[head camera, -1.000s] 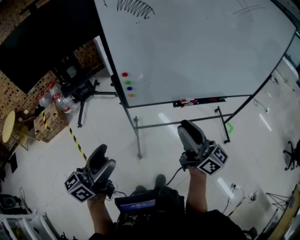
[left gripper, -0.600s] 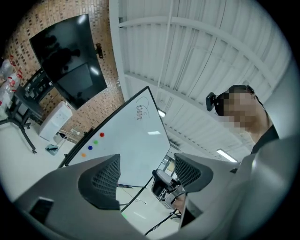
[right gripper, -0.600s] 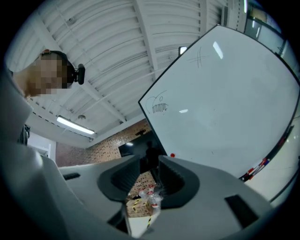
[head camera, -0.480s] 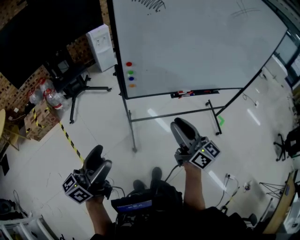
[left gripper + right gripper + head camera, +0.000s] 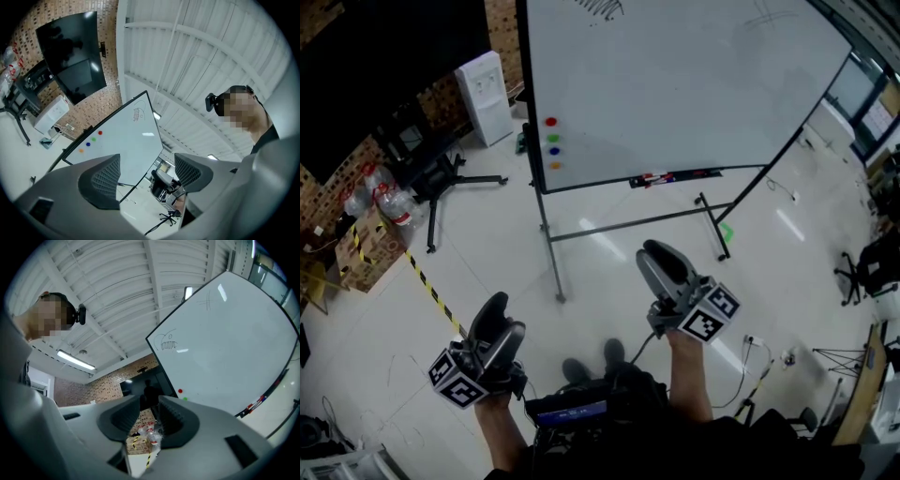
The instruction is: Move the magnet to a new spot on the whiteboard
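Note:
The whiteboard [image 5: 694,84] stands on its frame ahead of me. Red [image 5: 550,122], green [image 5: 553,138], blue [image 5: 554,151] and orange [image 5: 555,165] magnets sit in a column near its lower left corner. My left gripper [image 5: 499,325] is held low and far from the board, open and empty. In the left gripper view the whiteboard [image 5: 129,136] and the red magnet [image 5: 100,133] show beyond the left gripper [image 5: 146,176]. My right gripper [image 5: 664,265] is also low, shut to a narrow slit with nothing in it. The right gripper [image 5: 149,417] sees the red magnet [image 5: 180,391].
Markers lie on the board's tray [image 5: 673,175]. The stand's legs [image 5: 553,272] spread over the floor between me and the board. A white box [image 5: 483,98], a black tripod base [image 5: 441,183], water bottles [image 5: 384,202] and cardboard boxes [image 5: 356,248] are at the left.
The head view has swung a little, so the whiteboard sits slightly higher and further left in frame. Both grippers stay low and look unchanged in opening.

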The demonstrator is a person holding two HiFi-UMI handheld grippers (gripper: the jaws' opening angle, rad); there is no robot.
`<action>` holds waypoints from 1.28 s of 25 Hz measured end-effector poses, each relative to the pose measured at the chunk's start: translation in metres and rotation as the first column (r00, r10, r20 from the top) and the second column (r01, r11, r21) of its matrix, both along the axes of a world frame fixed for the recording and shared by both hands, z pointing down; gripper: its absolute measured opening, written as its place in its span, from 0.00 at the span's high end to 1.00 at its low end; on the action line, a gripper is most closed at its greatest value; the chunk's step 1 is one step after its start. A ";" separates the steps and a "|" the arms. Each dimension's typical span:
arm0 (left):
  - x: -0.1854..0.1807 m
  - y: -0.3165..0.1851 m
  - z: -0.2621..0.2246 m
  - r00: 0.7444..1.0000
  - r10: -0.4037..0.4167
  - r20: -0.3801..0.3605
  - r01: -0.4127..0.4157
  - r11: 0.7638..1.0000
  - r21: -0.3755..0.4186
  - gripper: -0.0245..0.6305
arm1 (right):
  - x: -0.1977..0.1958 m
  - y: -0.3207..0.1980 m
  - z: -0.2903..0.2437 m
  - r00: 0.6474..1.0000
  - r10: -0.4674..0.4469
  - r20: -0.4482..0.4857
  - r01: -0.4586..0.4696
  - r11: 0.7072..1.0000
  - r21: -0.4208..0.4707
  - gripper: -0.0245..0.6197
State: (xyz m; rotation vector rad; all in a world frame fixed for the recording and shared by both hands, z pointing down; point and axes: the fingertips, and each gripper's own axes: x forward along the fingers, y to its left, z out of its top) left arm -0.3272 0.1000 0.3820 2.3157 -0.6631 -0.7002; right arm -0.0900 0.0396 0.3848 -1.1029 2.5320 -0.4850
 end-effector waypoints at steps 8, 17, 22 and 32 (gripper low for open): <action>0.014 0.003 -0.019 0.999 -0.046 0.012 0.046 0.998 0.040 0.42 | 0.005 0.003 -0.028 0.995 -0.092 0.045 0.090 0.994 0.059 0.74; 0.086 0.002 -0.032 0.999 -0.047 0.008 0.047 0.998 0.032 0.42 | 0.083 0.003 -0.044 0.983 -0.120 0.136 0.110 0.990 0.083 0.74; 0.130 0.013 -0.045 0.996 -0.084 0.022 0.083 0.996 0.032 0.42 | 0.126 0.012 -0.055 0.968 -0.176 0.179 0.160 0.982 0.101 0.74; 0.166 0.021 -0.024 0.992 -0.106 0.062 0.107 0.994 -0.020 0.42 | 0.153 0.011 -0.033 0.941 -0.236 0.244 0.218 0.971 0.098 0.74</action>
